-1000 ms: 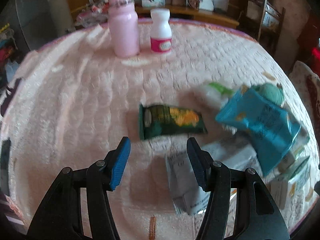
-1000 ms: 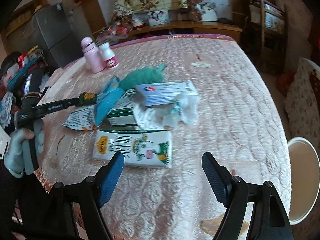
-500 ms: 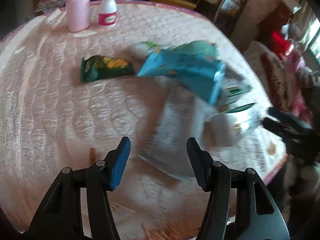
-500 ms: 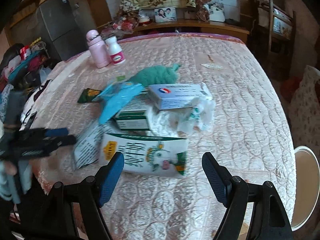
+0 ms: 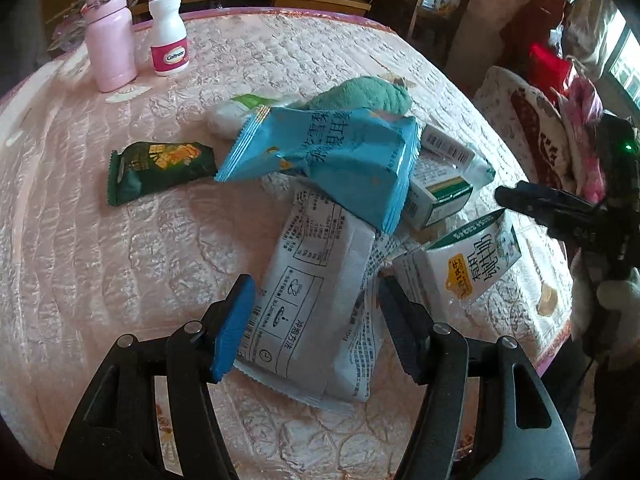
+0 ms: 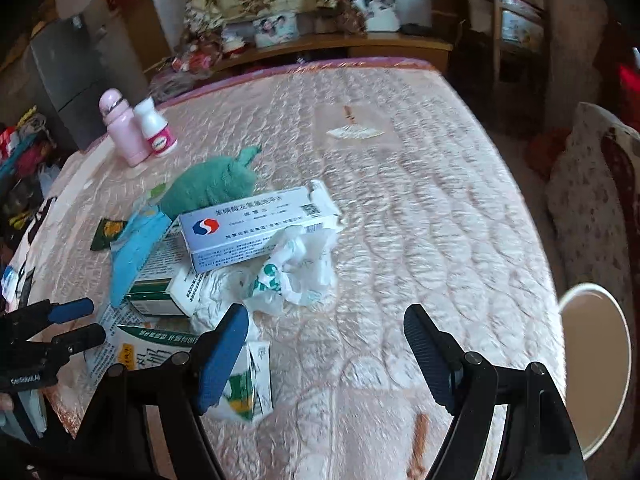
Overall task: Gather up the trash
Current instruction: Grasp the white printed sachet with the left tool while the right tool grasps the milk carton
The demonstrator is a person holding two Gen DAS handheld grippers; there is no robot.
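The counter (image 6: 420, 208) is a big rounded top under a pink quilted cover, shiny and puckered. None of the trash looks collected yet: it all lies in one loose heap near the counter's near-left edge.

Largest to smallest, the heap holds a crinkly blue snack bag (image 5: 340, 152), a flat white foil wrapper (image 5: 316, 304) printed in black, a squashed milk carton (image 5: 476, 264), a long white medicine box (image 6: 256, 236), a green-and-white box (image 5: 440, 188), a crumpled plastic bag (image 6: 296, 272), and a small dark green wrapper (image 5: 160, 168) lying apart. A fuzzy teal cloth (image 6: 212, 184) sits behind.

The left tongs (image 5: 316, 316) have just been opening and hang over the white wrapper, gripping nothing. The right tongs (image 6: 324, 352) stand wide and empty, beside the carton.
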